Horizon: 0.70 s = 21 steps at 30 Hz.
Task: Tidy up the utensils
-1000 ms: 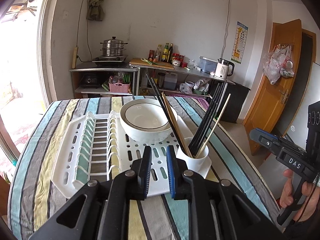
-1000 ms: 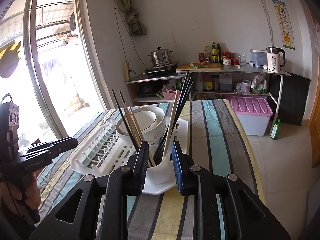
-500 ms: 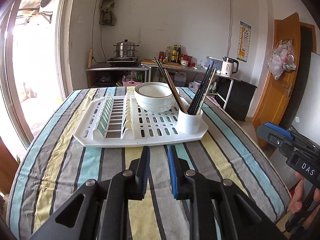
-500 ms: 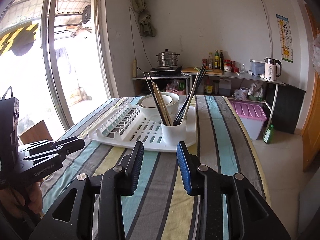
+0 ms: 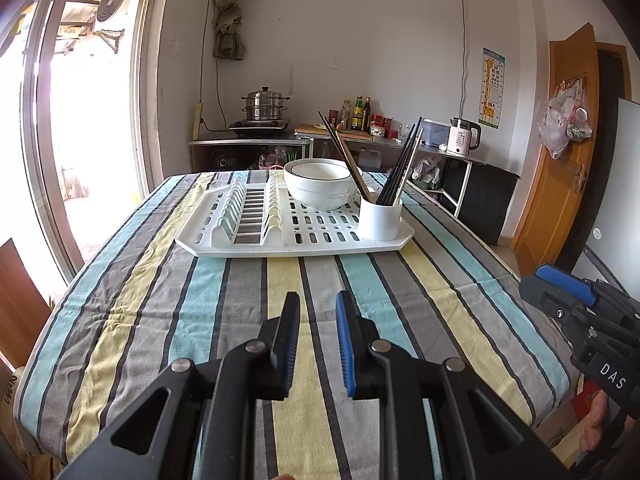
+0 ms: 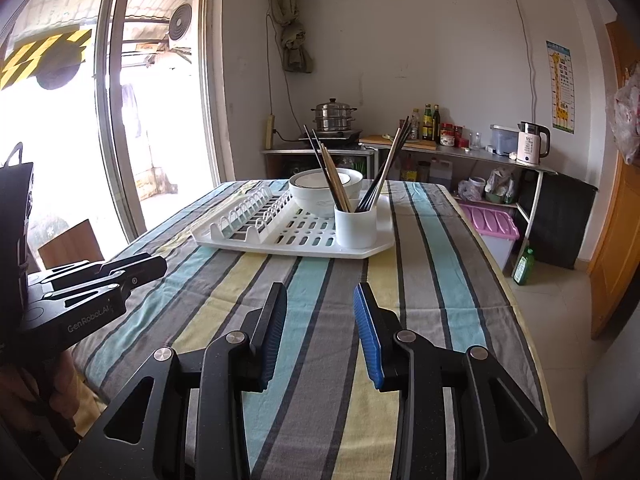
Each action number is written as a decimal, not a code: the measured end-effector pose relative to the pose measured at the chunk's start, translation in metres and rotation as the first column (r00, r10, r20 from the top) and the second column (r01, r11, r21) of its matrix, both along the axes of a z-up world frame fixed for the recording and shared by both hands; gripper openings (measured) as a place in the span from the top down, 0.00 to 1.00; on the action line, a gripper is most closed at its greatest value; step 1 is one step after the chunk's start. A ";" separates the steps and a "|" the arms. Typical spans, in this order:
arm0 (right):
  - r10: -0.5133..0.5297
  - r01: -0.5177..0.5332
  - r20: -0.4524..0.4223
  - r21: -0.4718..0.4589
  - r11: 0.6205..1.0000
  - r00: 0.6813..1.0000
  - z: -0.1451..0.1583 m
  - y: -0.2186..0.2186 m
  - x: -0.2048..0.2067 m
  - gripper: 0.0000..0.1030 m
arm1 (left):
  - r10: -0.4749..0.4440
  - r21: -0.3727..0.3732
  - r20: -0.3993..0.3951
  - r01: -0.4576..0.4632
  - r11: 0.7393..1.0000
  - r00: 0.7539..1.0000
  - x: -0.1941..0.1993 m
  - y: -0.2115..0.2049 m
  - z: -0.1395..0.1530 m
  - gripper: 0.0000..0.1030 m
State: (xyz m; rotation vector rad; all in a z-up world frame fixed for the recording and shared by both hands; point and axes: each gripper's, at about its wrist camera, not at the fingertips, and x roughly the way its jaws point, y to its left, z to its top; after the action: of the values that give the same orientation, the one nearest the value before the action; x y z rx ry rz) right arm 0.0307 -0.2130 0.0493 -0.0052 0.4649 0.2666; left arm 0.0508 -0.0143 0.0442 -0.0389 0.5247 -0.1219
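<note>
A white drying rack sits on the striped table, far side. On it stand a white cup holding several black and wooden chopsticks and a white bowl. The same rack, cup, chopsticks and bowl show in the right wrist view. My left gripper is open and empty, low over the near table edge, well back from the rack. My right gripper is open and empty, also well back. Each gripper appears at the edge of the other's view.
The striped tablecloth covers the table between grippers and rack. A counter with a steamer pot, bottles and a kettle stands at the back wall. A pink bin sits on the floor right of the table.
Both grippers have pulled back from the cup and rack toward the near table edge. The right jaws have opened wider. The cup with chopsticks stays on the rack.
</note>
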 end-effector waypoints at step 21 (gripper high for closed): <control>-0.002 0.002 -0.002 0.004 1.000 1.000 -0.003 -0.004 -0.006 0.65 | -0.028 0.005 -0.003 0.028 1.000 1.000 -0.013 -0.008 -0.005 0.81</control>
State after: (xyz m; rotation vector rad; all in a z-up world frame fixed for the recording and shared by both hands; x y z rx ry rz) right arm 0.0242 -0.2174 0.0461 -0.0004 0.4664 0.2661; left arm 0.0381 -0.0222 0.0394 -0.0271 0.5284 -0.1476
